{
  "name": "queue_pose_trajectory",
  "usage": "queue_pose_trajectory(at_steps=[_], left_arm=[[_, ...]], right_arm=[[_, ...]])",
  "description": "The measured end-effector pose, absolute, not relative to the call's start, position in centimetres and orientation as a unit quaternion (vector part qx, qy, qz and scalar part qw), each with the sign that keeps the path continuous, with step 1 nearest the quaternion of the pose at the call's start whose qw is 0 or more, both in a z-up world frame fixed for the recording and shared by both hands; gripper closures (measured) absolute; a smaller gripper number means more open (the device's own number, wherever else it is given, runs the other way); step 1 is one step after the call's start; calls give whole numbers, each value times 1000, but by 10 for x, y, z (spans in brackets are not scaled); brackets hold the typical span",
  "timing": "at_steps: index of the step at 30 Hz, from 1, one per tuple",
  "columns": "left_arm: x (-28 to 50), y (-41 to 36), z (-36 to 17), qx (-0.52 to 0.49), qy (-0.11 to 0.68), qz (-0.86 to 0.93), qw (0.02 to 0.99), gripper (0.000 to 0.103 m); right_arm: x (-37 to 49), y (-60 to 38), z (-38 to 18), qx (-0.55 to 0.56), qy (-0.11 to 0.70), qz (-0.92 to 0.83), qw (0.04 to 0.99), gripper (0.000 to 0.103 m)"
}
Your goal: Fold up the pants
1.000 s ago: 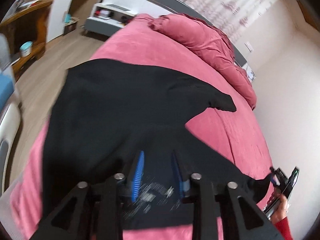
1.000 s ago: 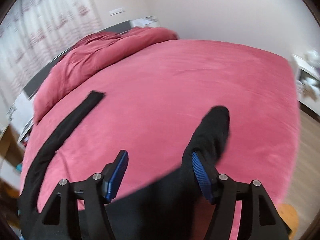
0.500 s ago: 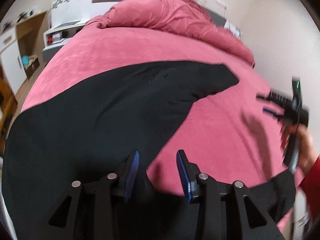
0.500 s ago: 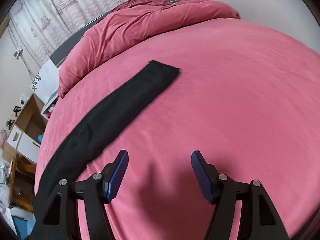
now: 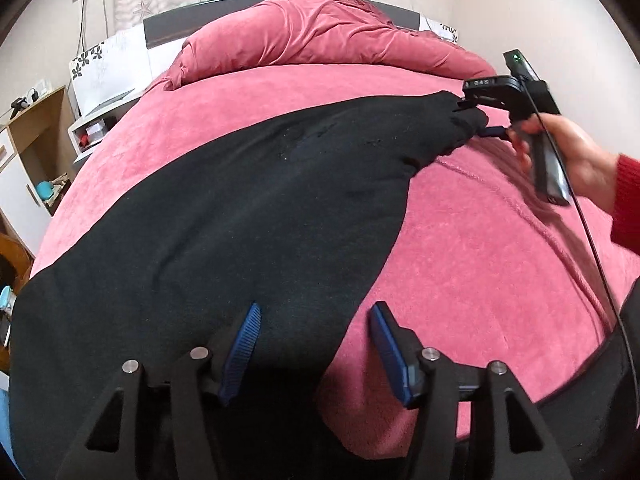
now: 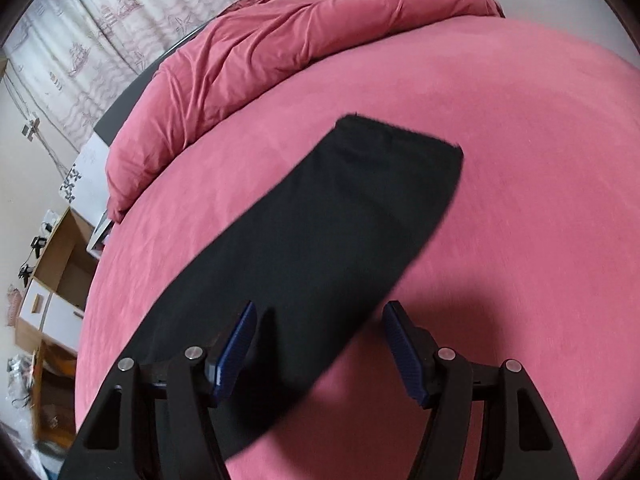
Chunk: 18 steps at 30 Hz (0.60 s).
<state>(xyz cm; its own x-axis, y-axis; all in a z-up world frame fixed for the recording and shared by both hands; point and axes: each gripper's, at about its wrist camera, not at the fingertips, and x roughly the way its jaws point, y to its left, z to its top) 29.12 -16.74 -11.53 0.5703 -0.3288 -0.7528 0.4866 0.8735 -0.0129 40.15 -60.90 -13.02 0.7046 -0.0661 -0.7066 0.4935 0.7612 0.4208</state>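
Pants (image 6: 340,240) beneath right hand-held gripper (image 6: 316,340)

Matt black cloth pants (image 5: 224,216) lie on a plush pink bedspread (image 5: 480,248) (velvety nap).

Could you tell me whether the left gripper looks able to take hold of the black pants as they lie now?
Probably yes: the left gripper is open right over the pants edge on the bedspread, with nothing between.

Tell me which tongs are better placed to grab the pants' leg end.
Right, probably: the right tongs hang open over the narrow leg of the pants, its end ahead; the left tongs are open over the wide part.
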Motion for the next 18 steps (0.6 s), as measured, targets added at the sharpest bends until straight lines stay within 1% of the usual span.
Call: queue_pose_trajectory(at_steps=[1, 3, 4, 5, 6, 7, 8, 9, 13, 18], left_arm=[[290, -167, -116, 98, 398, -230, 883, 45], [287, -168, -118, 106, 395, -229, 883, 48], [285, -166, -117, 108, 394, -229, 884, 56], [284, -166, -117, 108, 392, -227, 885, 69], [286, -165, -117, 104, 392, -221, 887, 74], [288, -163, -118, 94, 393, -218, 888, 85], [290, -160, -118, 85, 395, -219, 888, 90], [292, -156, -116, 72, 397, -223, 887, 91], [284, -148, -107, 69, 401, -249, 879, 93], [241, -143, -93, 82, 399, -306, 861, 93]], right_arm=[[403, -614, -131, 315, 342, -163, 870, 44], [408, -621, -134, 324, 339, -168, 867, 81], [409, -624, -135, 327, 338, -164, 867, 84], [409, -625, -135, 327, 336, -161, 869, 87], [407, -624, -132, 319, 333, -161, 872, 90], [404, -624, -129, 314, 330, -161, 875, 91], [400, -624, -125, 312, 325, -160, 878, 91], [394, -624, -119, 312, 319, -161, 880, 92], [356, -629, -93, 295, 301, -174, 890, 92], [268, -645, -76, 297, 291, -194, 889, 92]])
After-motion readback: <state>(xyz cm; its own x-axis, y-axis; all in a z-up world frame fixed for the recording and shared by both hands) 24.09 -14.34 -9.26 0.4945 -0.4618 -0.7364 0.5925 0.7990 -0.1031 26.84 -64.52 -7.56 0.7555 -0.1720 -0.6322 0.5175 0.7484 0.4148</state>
